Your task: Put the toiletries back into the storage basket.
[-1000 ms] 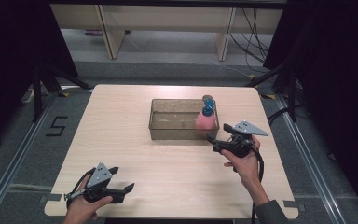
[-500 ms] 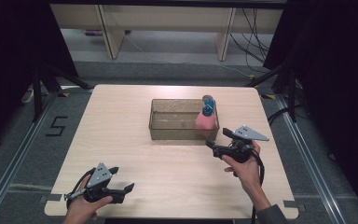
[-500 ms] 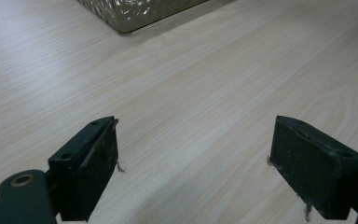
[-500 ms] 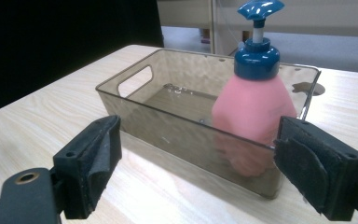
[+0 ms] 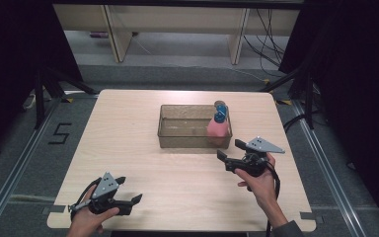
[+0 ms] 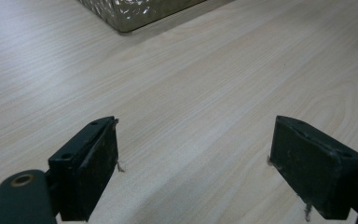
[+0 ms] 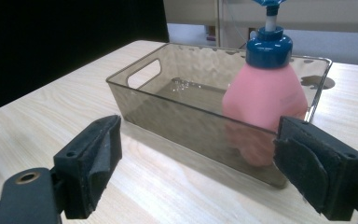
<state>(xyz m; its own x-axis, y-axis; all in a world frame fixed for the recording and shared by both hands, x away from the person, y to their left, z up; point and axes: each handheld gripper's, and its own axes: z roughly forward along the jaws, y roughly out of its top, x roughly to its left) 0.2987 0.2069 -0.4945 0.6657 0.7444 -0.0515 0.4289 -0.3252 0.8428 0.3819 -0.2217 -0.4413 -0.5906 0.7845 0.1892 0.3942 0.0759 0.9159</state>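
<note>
From the high view, my right claw (image 5: 231, 154) hung just in front of the clear tray (image 5: 167, 140), near its right end, its jaws apart and holding nothing. The pink bottle (image 5: 216, 129) with the blue pump top stood upright inside the tray, against the right end wall. My left claw (image 5: 130, 191) sat low at the near left corner of the surface (image 5: 128, 118), well apart from the tray, jaws also spread and empty. My hands came in from the bottom edge, each wrapped round its tool.

In the left gripper view, my left claw (image 6: 193, 163) had both black jaws wide apart over bare wood, with nothing between them. A corner of the tray (image 6: 135, 14) showed at the top, some way off.

In the right gripper view, my right claw (image 7: 196, 163) stood open, the jaws spread to either side of the near wall of the tray (image 7: 177, 119). The pink bottle (image 7: 263, 100) stood behind that wall, toward the right jaw, its blue cap rising above the rim. The claw touched neither tray nor bottle.
</note>
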